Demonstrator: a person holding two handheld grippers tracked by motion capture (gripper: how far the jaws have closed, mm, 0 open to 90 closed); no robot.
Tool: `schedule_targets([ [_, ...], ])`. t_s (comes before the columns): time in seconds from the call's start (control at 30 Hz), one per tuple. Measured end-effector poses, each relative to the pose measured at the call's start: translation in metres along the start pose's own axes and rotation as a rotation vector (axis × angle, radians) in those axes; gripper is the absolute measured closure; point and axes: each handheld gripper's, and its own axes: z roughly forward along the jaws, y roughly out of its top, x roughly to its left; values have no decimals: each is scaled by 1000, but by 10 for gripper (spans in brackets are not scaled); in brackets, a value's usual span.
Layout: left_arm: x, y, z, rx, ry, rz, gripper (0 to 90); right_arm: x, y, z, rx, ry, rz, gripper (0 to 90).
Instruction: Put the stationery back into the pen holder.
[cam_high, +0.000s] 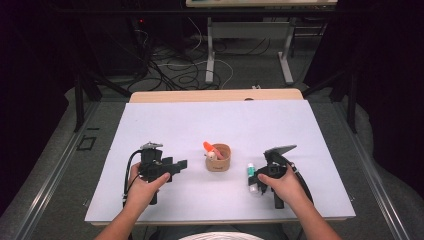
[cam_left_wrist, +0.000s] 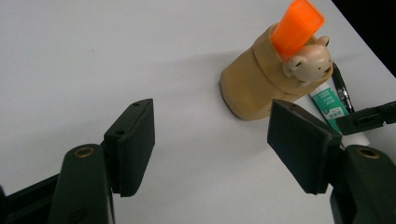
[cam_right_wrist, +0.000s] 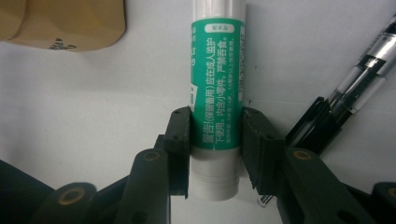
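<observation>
A green-and-white tube (cam_right_wrist: 217, 70) lies on the white table (cam_high: 165, 125), and my right gripper (cam_right_wrist: 215, 135) is shut on its lower end, pads pressing both sides. In the high view the tube (cam_high: 251, 172) sits at the front right, just left of the right gripper (cam_high: 256, 184). A tan cup (cam_high: 218, 159) stands mid-table holding an orange item (cam_left_wrist: 297, 25) and a small bear-headed piece (cam_left_wrist: 309, 63). My left gripper (cam_left_wrist: 215, 144) is open with nothing between its jaws, pointing at the cup (cam_left_wrist: 250, 84) from the left. A black pen (cam_right_wrist: 359, 79) lies beside the tube.
The white sheet covers a wooden tabletop whose back edge (cam_high: 215, 95) shows. Cables (cam_high: 175, 70) and metal table legs (cam_high: 286, 60) lie on the floor beyond. Bare white surface spreads behind the cup and to the far left and right.
</observation>
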Motion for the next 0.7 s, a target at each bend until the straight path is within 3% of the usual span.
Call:
schedule_targets([
  [0.1,1,0,0,-3,3,1,324,-1,0,-2,14,-11,-2,655],
  [0.23,2,0,0,-3,6,-2,322,-1,1,-4,-5,2,13,656],
  [0.37,2,0,0,-9,6,-4,320,-2,1,-6,-23,12,-3,656],
  [0.5,2,0,0,-1,6,-2,320,-2,2,-9,-58,47,-24,656],
  [0.7,3,1,0,-5,12,2,321,-2,2,-13,-108,57,-49,656],
])
